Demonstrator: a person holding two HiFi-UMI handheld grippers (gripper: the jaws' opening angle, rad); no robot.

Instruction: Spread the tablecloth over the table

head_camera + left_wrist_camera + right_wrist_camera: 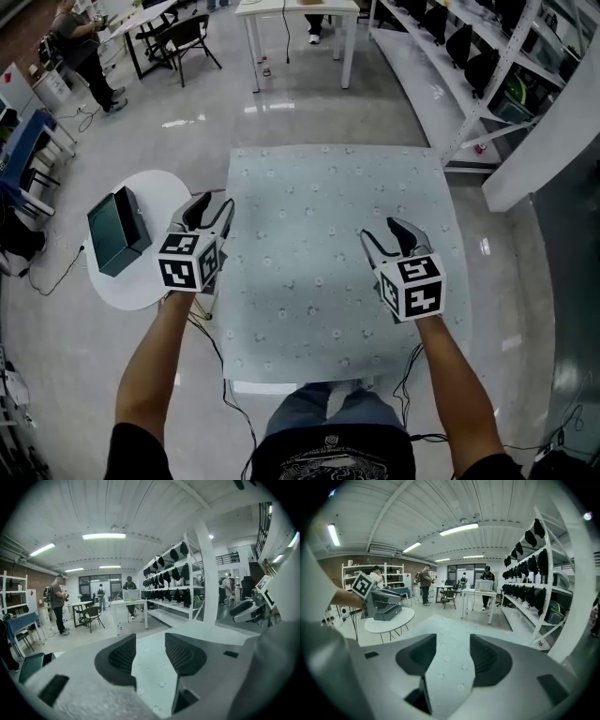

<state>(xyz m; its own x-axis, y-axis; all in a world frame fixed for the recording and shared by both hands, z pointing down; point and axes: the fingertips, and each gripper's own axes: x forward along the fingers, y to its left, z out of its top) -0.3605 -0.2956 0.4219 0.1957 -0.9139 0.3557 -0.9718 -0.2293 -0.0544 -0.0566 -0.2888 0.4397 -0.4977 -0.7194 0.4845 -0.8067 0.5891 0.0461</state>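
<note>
- Right gripper: I hold it clear above the tablecloth, at about 3 o'clock from the cloth's centre. Its fingers stand wide and empty, and the patterned cloth shows below through the gap.
- Left gripper: it sits over the cloth's side edge at about 9 o'clock. Its fingers are moderately parted with nothing between them, and the cloth again lies beneath the gap, untouched.
- Reason for the pose: I judge that both grippers are raised and open because the cloth needs no further holding. It lies flat and looks squared, so the spreading seems essentially done.
- Tablecloth: it covers the whole tabletop from the near hem at 6 o'clock, by my legs, to the far hem at 12 o'clock. A pale strip shows under the near hem; I cannot tell what it is.
- Round side table: it stands at 9 o'clock, just beyond the left gripper and apart from the cloth, and carries a dark green box.
- White table: it stands far off at 12 o'clock, with the shelving at 1 to 2 o'clock.
</note>
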